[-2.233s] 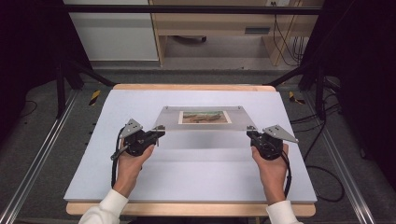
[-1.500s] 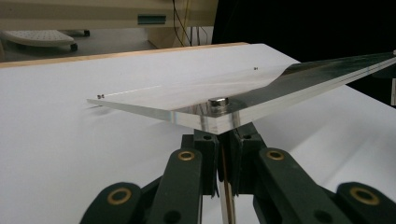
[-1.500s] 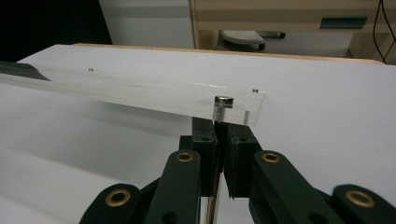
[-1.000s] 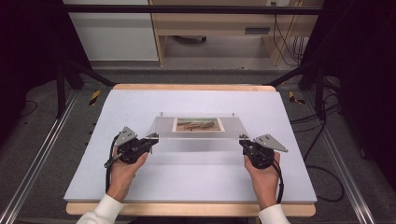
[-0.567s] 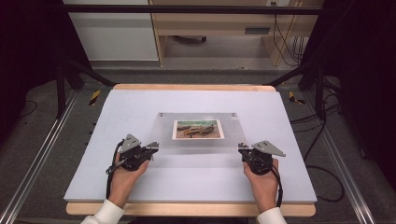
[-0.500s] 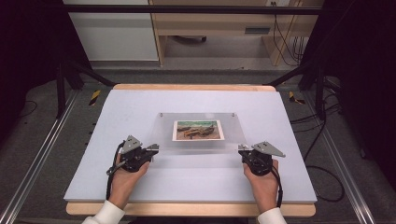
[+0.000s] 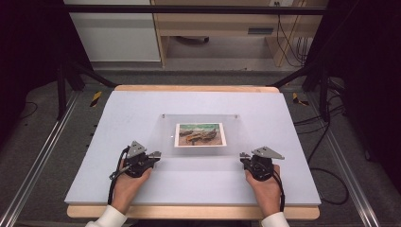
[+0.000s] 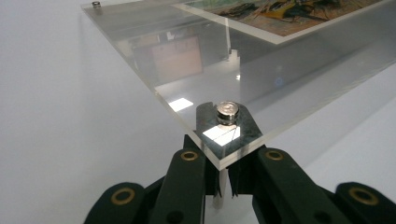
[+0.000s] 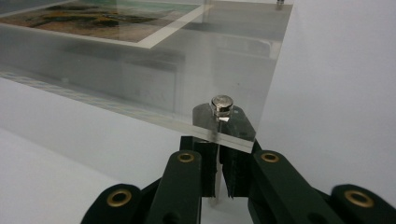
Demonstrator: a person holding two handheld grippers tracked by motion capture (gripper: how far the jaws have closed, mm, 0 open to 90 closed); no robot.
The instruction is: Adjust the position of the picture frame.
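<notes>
While both near corners stay pinched, status:
frame: clear acrylic photo frame flat at counter centre
left gripper: clamps 7 o'clock corner standoff
right gripper: clamps 5 o'clock one
left: release, I judge

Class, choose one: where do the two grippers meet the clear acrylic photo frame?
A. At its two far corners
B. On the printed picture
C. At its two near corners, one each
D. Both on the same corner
C: the left gripper and right gripper each sit at a near corner of the frame, by a metal stud.
</notes>
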